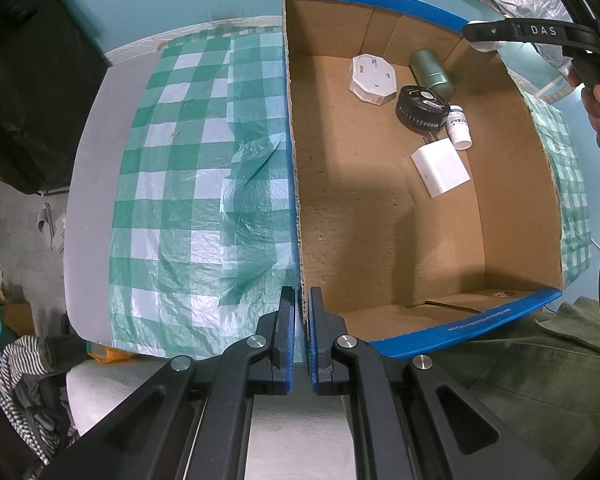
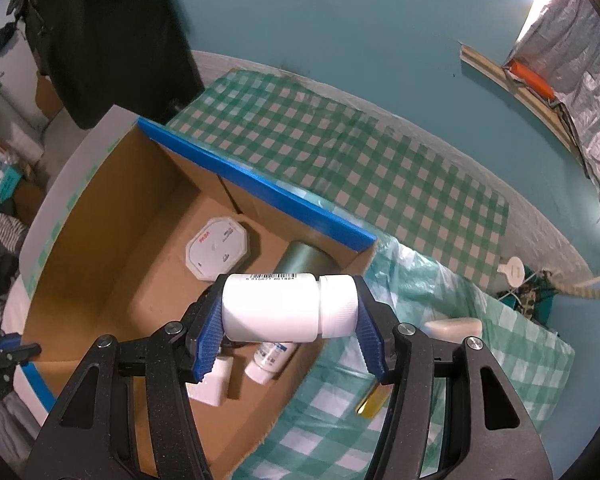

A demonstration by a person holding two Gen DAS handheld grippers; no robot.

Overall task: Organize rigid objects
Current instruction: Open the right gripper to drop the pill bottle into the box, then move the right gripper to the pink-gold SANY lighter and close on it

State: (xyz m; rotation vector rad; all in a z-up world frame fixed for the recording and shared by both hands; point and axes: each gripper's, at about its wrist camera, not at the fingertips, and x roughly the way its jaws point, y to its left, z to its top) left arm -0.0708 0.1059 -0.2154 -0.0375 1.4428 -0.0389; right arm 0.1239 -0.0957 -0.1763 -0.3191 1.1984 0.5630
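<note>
So the right gripper (image 2: 288, 312) has the white bottle (image 2: 270, 306) pinched end to end, its long axis crosswise between the blue pads, base on one and cap on the other, hanging over the near right corner of the cardboard box (image 2: 100, 216). Drop looks basically straight down, I think, onto the small bottle (image 2: 270, 356) and white block (image 2: 210, 384), with the octagonal container (image 2: 216, 248) and green can (image 2: 304, 258) further back. The left gripper (image 1: 300, 304) is pressed together on the box's left wall.

We see a white pill bottle (image 2: 288, 306) lying crosswise, cap to the right, above the open cardboard box (image 1: 512, 184). In the box's far right corner lie a white octagonal case (image 1: 372, 78), a green can (image 1: 432, 68), a black round tin (image 1: 422, 109), a small labelled bottle (image 1: 459, 125) and a white block (image 1: 440, 167) (all close together).
</note>
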